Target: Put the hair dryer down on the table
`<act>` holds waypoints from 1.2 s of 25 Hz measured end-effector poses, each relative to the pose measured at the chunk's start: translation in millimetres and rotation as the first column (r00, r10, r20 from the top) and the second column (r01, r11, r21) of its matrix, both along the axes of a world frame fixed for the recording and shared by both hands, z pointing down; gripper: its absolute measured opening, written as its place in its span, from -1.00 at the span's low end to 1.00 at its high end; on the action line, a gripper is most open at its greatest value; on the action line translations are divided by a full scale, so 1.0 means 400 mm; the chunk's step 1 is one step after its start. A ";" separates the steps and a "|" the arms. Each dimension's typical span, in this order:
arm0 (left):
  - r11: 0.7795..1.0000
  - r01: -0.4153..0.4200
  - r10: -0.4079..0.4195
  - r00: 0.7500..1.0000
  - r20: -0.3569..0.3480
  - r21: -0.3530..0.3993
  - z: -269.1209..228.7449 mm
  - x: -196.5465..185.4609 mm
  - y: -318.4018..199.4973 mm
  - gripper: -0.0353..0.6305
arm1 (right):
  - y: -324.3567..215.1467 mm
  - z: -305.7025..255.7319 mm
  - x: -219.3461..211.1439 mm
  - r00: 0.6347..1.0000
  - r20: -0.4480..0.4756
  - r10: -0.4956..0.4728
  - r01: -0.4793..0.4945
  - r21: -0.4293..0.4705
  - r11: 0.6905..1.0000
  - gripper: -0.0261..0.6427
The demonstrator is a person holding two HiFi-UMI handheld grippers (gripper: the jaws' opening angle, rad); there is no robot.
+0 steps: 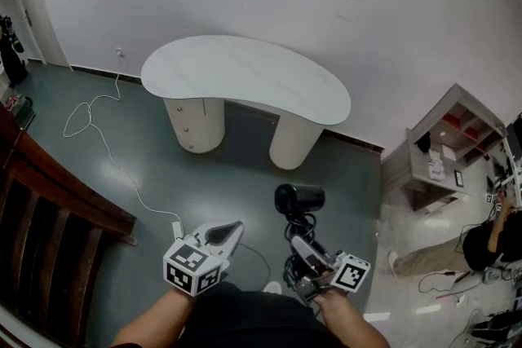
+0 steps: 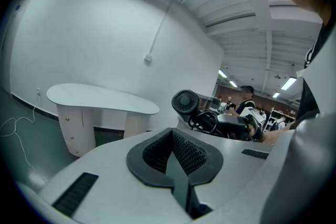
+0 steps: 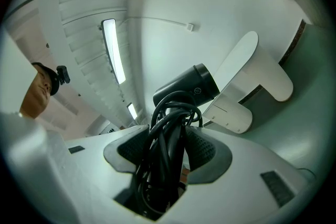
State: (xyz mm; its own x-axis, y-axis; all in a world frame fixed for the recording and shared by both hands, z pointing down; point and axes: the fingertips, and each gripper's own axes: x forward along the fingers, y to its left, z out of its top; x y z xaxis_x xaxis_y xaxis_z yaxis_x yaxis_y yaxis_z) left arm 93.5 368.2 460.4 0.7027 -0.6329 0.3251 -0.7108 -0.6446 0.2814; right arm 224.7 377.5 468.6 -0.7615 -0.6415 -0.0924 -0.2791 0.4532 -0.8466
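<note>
A black hair dryer (image 1: 298, 198) stands upright over the grey floor, its cord coiled round the handle. My right gripper (image 1: 302, 247) is shut on that handle and cord, well short of the white kidney-shaped table (image 1: 245, 77). In the right gripper view the dryer's barrel (image 3: 186, 86) rises above the jaws (image 3: 168, 152), with the table (image 3: 247, 68) beyond. My left gripper (image 1: 224, 236) hangs beside it, shut and empty. In the left gripper view the pads (image 2: 197, 157) meet, and the dryer (image 2: 186, 102) and the table (image 2: 100, 98) are ahead.
A white cable (image 1: 98, 134) trails across the floor to a power strip (image 1: 176, 229). Dark wooden furniture (image 1: 49, 224) stands at the left. An open shelf unit (image 1: 444, 147) and a seated person (image 1: 481, 248) are at the right. The tabletop is bare.
</note>
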 end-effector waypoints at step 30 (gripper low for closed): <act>0.994 -0.107 0.107 0.994 0.001 -0.018 0.038 -0.317 -0.062 -0.86 | -0.031 0.017 -0.291 0.992 -0.057 0.116 -0.118 -0.038 0.992 -0.31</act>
